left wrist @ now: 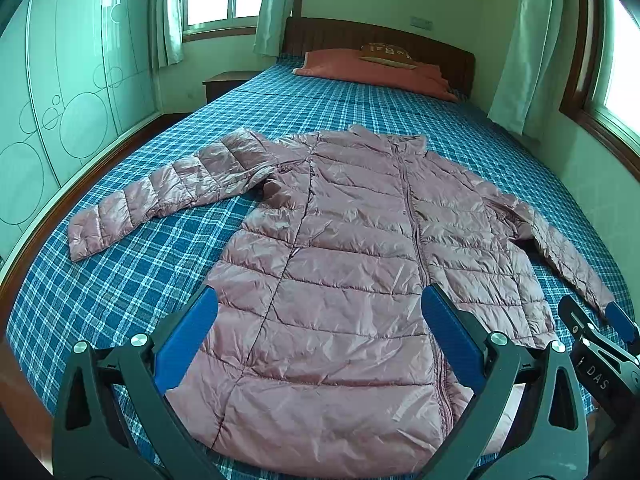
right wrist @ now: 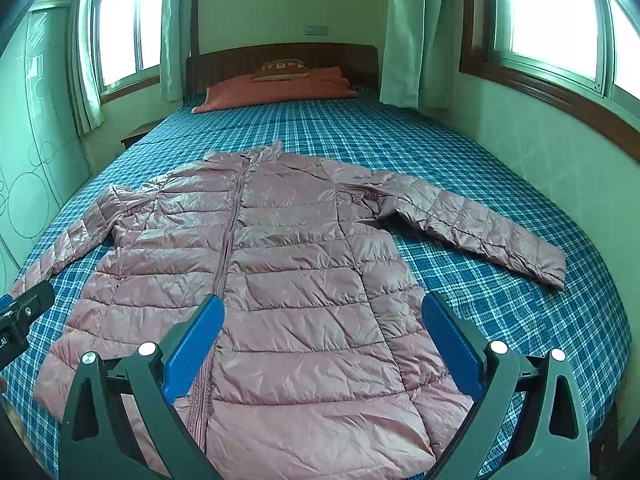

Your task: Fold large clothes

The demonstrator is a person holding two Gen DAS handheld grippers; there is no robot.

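We find the pink quilted jacket (left wrist: 340,264) laid flat, front up and zipped, on the blue plaid bed sheet (left wrist: 132,280), collar toward the headboard (right wrist: 280,56) and both sleeves spread outward. Our left gripper (left wrist: 318,328) hovers above the hem area with its fingers spread wide, grasping nothing; the jacket body lies between and below the blue pads (left wrist: 188,344). Our right gripper (right wrist: 322,332) is likewise released, positioned over the lower half just right of the zipper (right wrist: 228,248). Both sit near the hem end, side by side. An orange pillow (right wrist: 276,88) rests by the headboard.
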